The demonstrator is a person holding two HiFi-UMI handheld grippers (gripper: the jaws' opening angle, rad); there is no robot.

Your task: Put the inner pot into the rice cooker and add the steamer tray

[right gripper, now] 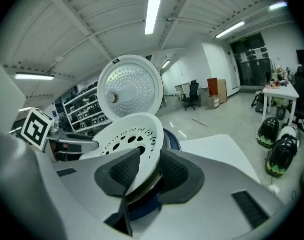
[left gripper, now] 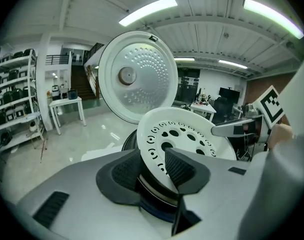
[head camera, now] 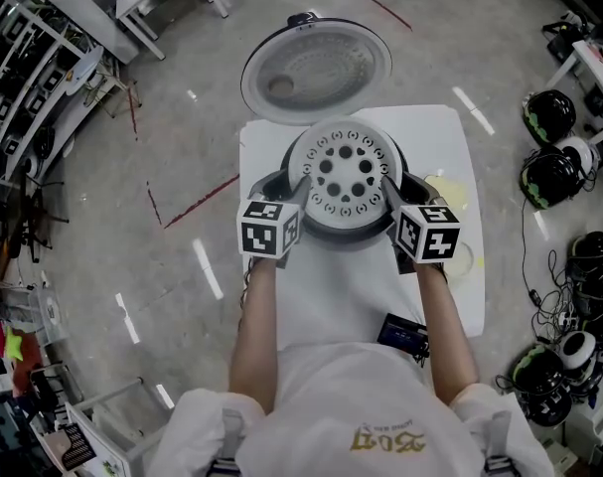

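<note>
Head view: a rice cooker (head camera: 268,183) stands at the middle of the white bench (head camera: 442,135), toward its far edge, with its hinged lid (head camera: 316,68) thrown fully open beyond that edge. The perforated white steamer tray (head camera: 345,175) lies level across the cooker's mouth.

Left gripper view: the left claw (left gripper: 153,170) straddles the tray's left rim. Its ribbed pads (left gripper: 122,173) stand apart, with a gap visible on the outer side, so the rim is between them but not clamped.

Right gripper view: the right claw (right gripper: 149,172) likewise spans the tray's right rim, pads parted and not gripping.

Also on the bench: a pale yellow object (head camera: 452,193) by the right edge and a small black device (head camera: 404,334) at the near edge.
</note>
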